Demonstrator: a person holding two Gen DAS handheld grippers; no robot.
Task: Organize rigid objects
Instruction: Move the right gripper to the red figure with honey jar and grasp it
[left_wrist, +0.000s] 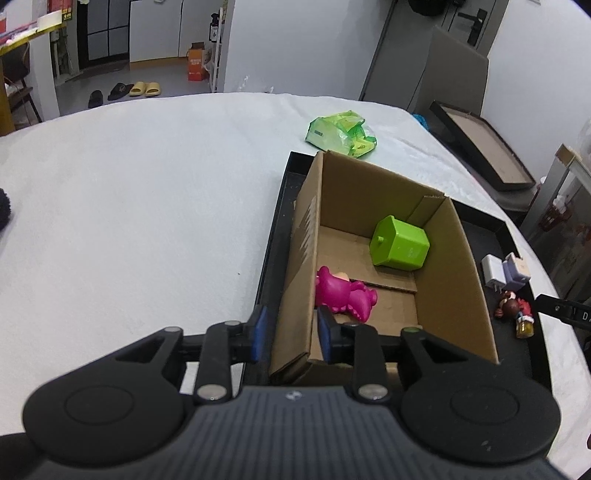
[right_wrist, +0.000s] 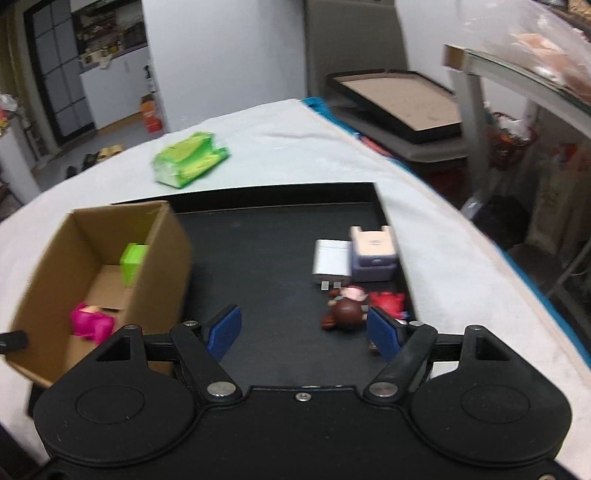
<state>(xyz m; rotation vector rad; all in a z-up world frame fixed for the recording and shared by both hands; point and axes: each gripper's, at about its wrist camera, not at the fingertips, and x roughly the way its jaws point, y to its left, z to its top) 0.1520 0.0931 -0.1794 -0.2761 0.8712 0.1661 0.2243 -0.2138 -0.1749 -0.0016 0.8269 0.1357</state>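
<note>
A cardboard box (left_wrist: 458, 280) stands in a black tray (left_wrist: 517, 365) and holds a green cube-shaped container (left_wrist: 400, 245) and a pink toy (left_wrist: 345, 295). My left gripper (left_wrist: 291, 332) straddles the box's left wall near its front corner, one blue pad on each side, with small gaps showing. On the tray (right_wrist: 266, 258), right of the box (right_wrist: 162, 266), lie a white charger (right_wrist: 330, 262), a small purple and beige box (right_wrist: 373, 254) and a brown-haired figurine (right_wrist: 347, 314). My right gripper (right_wrist: 304, 328) hovers open over the tray, its right finger beside the figurine.
A green plastic packet (left_wrist: 341, 133) lies on the white cloth beyond the tray. A framed board (right_wrist: 399, 99) leans off the table's right side, next to a shelf. The table edge runs close along the tray's right side.
</note>
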